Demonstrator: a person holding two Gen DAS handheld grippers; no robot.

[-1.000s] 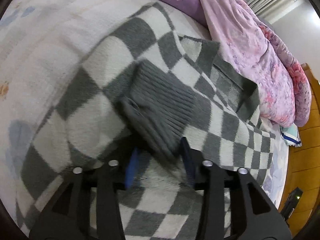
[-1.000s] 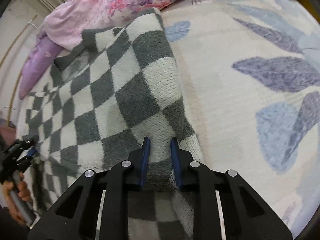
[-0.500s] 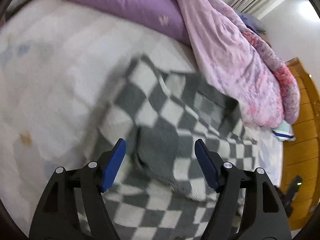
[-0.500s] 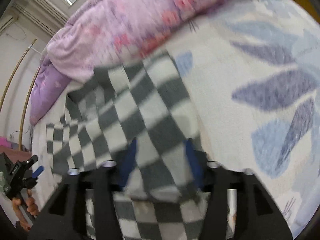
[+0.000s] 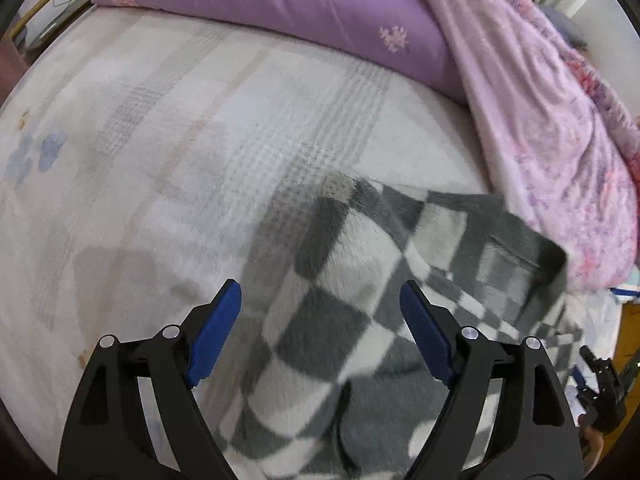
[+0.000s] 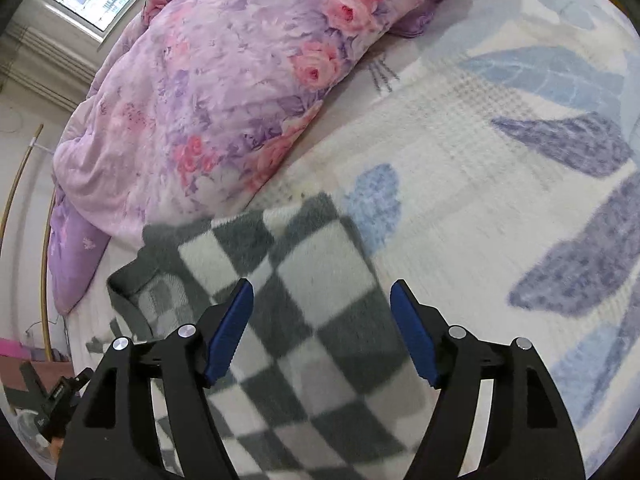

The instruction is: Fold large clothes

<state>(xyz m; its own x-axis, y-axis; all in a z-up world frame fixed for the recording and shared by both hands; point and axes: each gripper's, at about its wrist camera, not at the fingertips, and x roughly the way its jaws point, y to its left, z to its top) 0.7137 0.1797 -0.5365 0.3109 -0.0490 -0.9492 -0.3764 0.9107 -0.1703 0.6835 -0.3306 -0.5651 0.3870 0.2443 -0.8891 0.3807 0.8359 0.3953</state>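
A grey-and-white checkered knit garment (image 5: 360, 312) lies spread on the bed, partly folded, with a grey ribbed cuff near the bottom of the left wrist view. It also shows in the right wrist view (image 6: 312, 292). My left gripper (image 5: 320, 324) is open and empty, above the garment's left edge. My right gripper (image 6: 320, 320) is open and empty, above the garment's right side. The right gripper is also seen small at the right edge of the left wrist view (image 5: 600, 392).
The bed sheet (image 5: 140, 160) is white with blue leaf prints (image 6: 576, 144). A purple pillow (image 5: 300, 12) and a pink floral duvet (image 6: 240, 72) lie along the far side, the duvet touching the garment's collar edge. Wooden floor shows at the right (image 5: 630, 320).
Both grippers opened, let go of the garment and pulled back and up. The left had held the grey sleeve cuff, the right the garment's hem edge; the garment now lies loose.
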